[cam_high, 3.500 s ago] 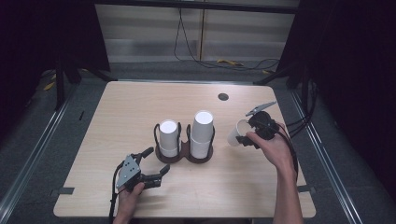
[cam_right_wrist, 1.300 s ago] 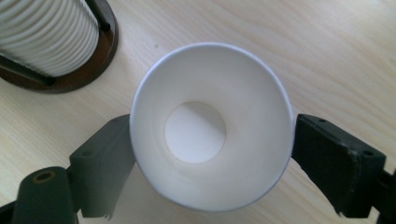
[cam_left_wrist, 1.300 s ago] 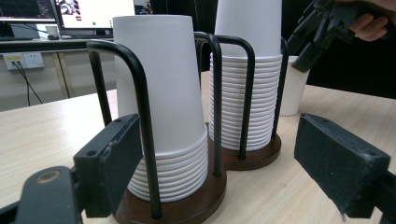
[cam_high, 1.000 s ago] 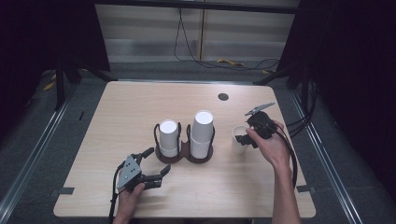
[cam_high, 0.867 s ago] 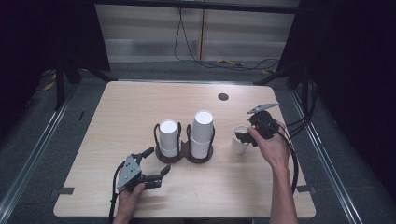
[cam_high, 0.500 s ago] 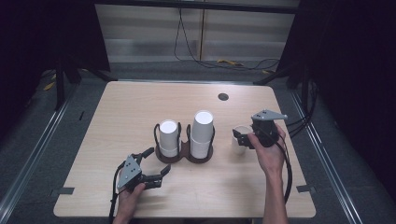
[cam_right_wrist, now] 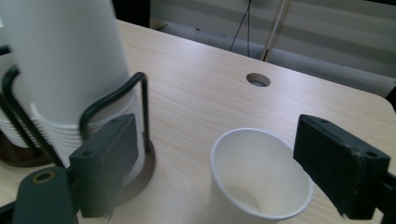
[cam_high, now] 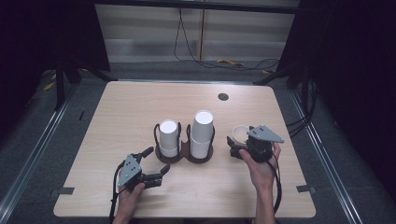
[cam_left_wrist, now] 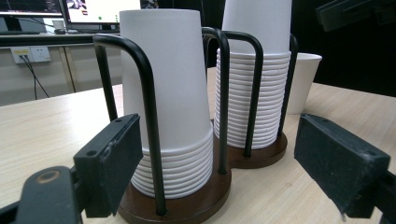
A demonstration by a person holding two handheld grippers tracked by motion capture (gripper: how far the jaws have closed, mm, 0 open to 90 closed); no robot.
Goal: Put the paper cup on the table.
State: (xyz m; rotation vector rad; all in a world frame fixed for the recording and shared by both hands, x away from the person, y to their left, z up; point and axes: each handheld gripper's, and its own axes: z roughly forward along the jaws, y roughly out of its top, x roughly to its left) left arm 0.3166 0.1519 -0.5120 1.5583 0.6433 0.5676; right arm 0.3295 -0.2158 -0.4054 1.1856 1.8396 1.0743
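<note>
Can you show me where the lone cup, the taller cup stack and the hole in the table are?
lone cup (cam_right_wrist: 261,186): right gripper view, on its inner wall.
taller cup stack (cam_high: 202,133): high view, on its side, below the top.
hole in the table (cam_high: 223,97): high view, at its middle.

Left gripper (cam_high: 152,164) low over near-left of table, held by left hand (cam_high: 128,191), jaws spread wide, pointing far-right. Right gripper (cam_high: 232,145) at right side, right hand (cam_high: 261,161) behind it, forearm running near, jaws spread wide, pointing left.
</note>
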